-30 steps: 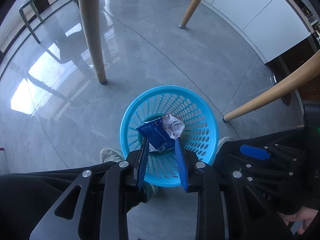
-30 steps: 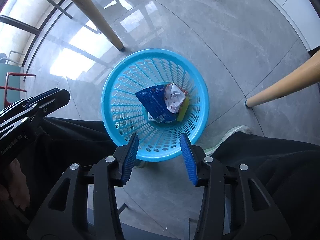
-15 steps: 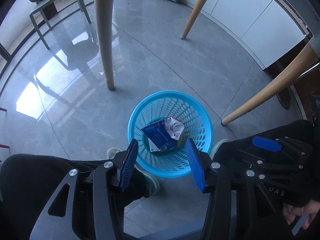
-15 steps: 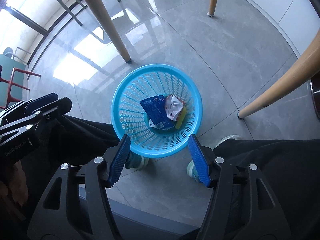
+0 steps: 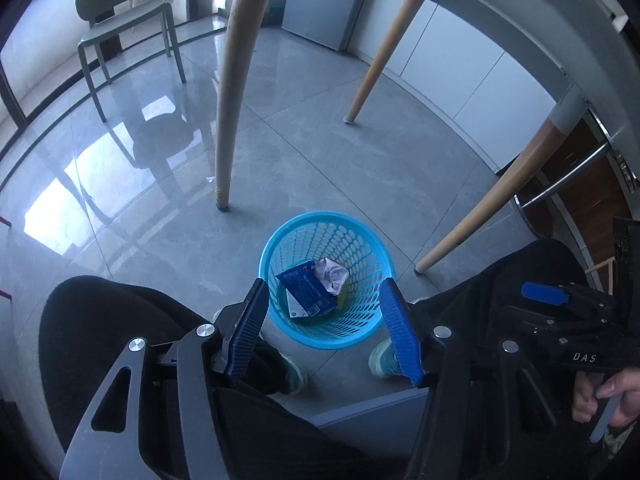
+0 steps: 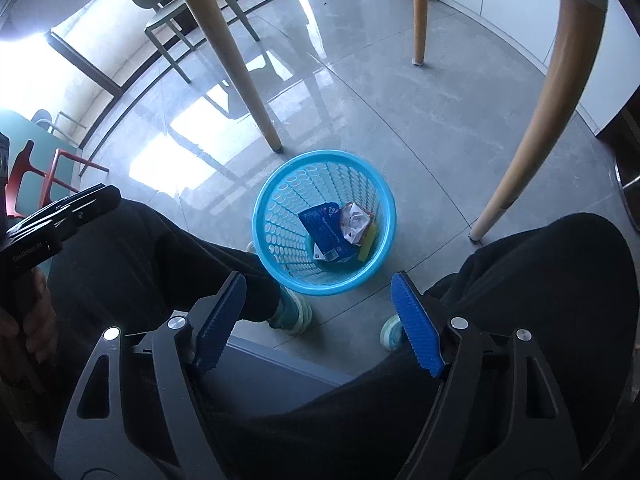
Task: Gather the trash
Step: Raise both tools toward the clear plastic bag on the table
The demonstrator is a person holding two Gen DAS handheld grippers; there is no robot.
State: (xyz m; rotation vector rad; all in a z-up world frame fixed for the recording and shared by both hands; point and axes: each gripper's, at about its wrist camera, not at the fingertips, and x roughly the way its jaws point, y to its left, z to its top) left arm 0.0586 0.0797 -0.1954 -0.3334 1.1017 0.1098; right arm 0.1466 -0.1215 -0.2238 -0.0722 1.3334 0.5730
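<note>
**Both jaws empty, trash sits in the basket**

You hold both tools high over the blue basket [image 5: 326, 280] on the floor, and it stands between your shoes under the desk. Your left hand-held gripper [image 5: 325, 330] has its jaws opening, nothing between the 2 blue pads. Your right hand-held gripper [image 6: 318, 320] is the same story: jaws opening, empty, floor and basket rim showing through the gap.

The trash is down inside: a blue packet [image 6: 326, 232] lies flat, a crumpled white wrapper [image 6: 354, 220] rests against it, and a yellow piece [image 6: 368, 240] is wedged at the wall.

Watch what comes next. The basket is light and stands just beside your feet, so a shuffled shoe could tip it and spill the lot. The wooden desk leg [image 5: 488, 208] slants close on your right; swing a tool out carelessly and you may clip it.
</note>
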